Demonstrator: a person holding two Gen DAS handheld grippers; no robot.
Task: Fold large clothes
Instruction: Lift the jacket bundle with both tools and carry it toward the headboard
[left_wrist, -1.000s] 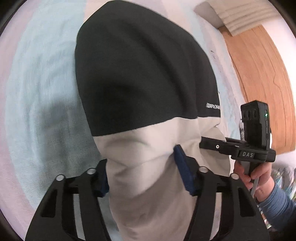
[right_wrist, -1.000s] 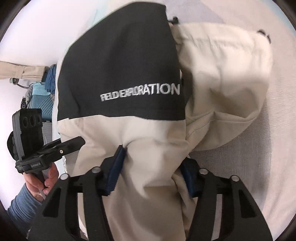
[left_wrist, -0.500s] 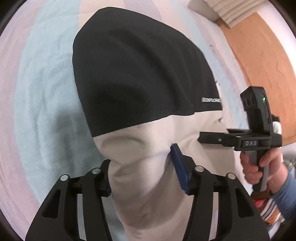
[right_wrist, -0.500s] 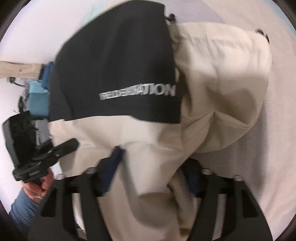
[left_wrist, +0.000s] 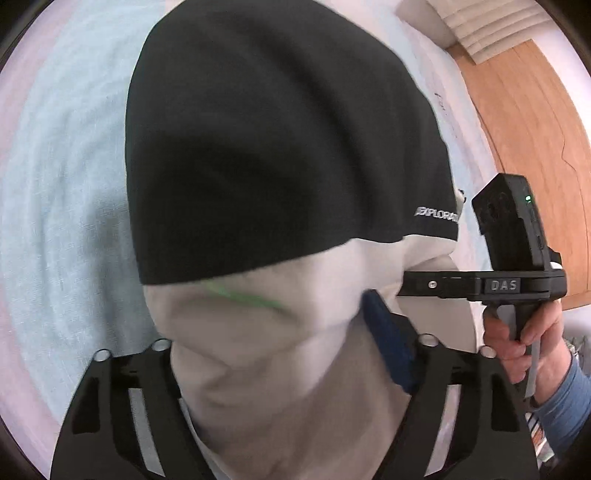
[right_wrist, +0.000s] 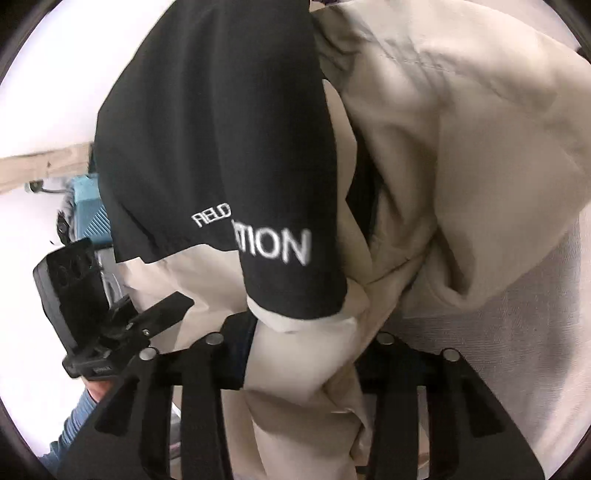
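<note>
A large black and beige jacket (left_wrist: 280, 155) with white lettering hangs lifted over a bed. My left gripper (left_wrist: 273, 332) is shut on its beige hem, the cloth bunched between the blue pads (left_wrist: 388, 343). In the right wrist view the same jacket (right_wrist: 229, 147) fills the frame, with its beige hood or body (right_wrist: 461, 155) sagging to the right. My right gripper (right_wrist: 303, 354) is shut on the beige cloth below the black panel. Each gripper shows in the other's view: the right one (left_wrist: 509, 273) and the left one (right_wrist: 92, 317).
A light blue and pink striped bed sheet (left_wrist: 62, 192) lies below the jacket. A wooden panel (left_wrist: 535, 147) stands at the right. A teal box (right_wrist: 88, 218) sits by a white wall at the left in the right wrist view.
Both grippers have moved closer to the jacket. In the right wrist view the black panel has folded over, creasing the lettering, and the beige part bunches more.
</note>
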